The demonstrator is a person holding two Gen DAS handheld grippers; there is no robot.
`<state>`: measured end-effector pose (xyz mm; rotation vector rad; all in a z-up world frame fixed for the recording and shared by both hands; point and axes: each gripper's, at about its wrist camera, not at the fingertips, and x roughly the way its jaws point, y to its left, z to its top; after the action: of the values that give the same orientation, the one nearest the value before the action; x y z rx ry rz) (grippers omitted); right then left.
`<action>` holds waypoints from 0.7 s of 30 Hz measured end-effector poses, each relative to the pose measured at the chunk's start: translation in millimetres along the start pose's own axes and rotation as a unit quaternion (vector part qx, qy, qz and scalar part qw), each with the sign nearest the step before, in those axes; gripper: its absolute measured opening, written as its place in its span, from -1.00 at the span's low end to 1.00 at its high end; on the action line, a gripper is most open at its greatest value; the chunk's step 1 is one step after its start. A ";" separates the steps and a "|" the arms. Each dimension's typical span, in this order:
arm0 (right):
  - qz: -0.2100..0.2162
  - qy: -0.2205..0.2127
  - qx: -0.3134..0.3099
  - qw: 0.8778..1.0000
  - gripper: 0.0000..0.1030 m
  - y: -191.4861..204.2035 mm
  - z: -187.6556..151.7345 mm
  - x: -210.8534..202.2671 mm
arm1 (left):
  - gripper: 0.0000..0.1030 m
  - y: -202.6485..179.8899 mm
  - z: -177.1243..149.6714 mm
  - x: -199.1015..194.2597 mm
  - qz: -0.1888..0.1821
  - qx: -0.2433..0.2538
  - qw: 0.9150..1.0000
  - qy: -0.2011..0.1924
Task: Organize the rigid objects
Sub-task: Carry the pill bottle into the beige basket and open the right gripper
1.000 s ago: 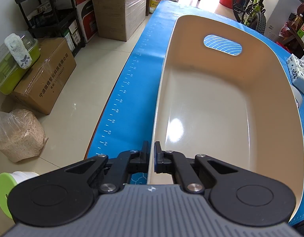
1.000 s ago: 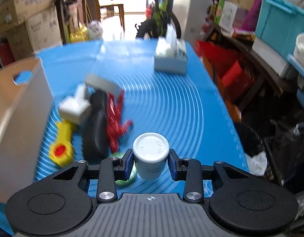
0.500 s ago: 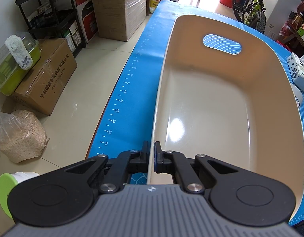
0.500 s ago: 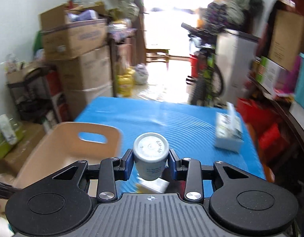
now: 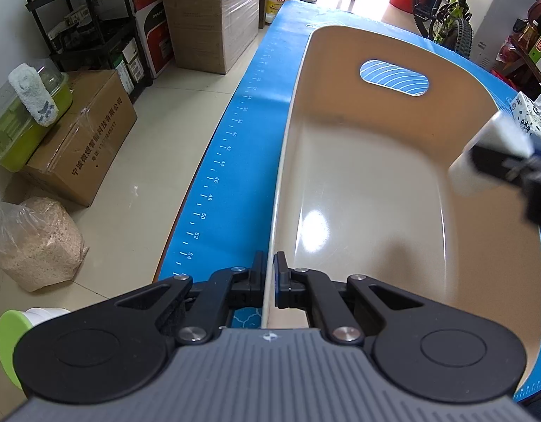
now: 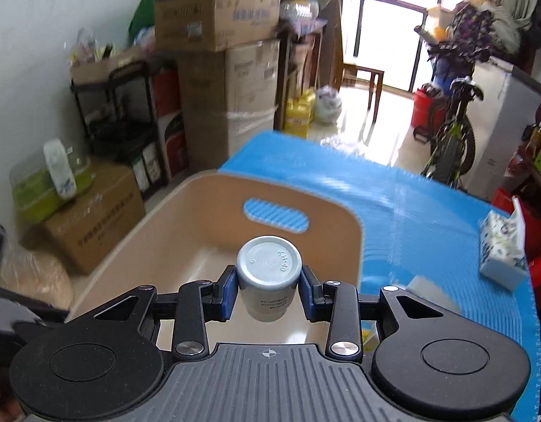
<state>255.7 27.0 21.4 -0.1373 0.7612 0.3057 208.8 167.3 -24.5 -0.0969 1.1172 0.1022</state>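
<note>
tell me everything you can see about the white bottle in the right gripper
The white bottle is a small cylinder of matte, plastic-looking material with a flat round end facing the camera, embossed with small characters, and printed text on its side. It lies along the camera's line of sight, clamped on both sides by the blue pads of the right hand-held gripper. It hangs in the air over the beige bin, near the bin's right wall, touching nothing but the pads.

White bottle [image 6: 269, 277] carried in right tool [image 6: 269, 293] from blue mat to above beige bin [image 6: 172, 246], now entering left wrist view.
</note>
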 end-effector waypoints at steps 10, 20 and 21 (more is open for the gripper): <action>0.017 0.104 -0.015 0.994 -0.15 11.3 -16.3 44.3 | -0.88 -1.8 0.8 0.2 0.003 0.002 1.000 0.000; 0.018 0.167 -0.050 0.984 -0.15 19.2 -30.9 66.9 | -0.88 -0.9 1.3 0.7 0.005 0.003 1.000 0.000; 0.018 0.170 -0.051 0.984 -0.03 19.5 -30.7 68.1 | -0.88 -1.0 1.3 0.7 0.005 0.003 1.000 0.001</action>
<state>275.7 53.5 -48.2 -0.2766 1.0869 0.3616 210.3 166.5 -24.6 -0.0858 1.1191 0.1080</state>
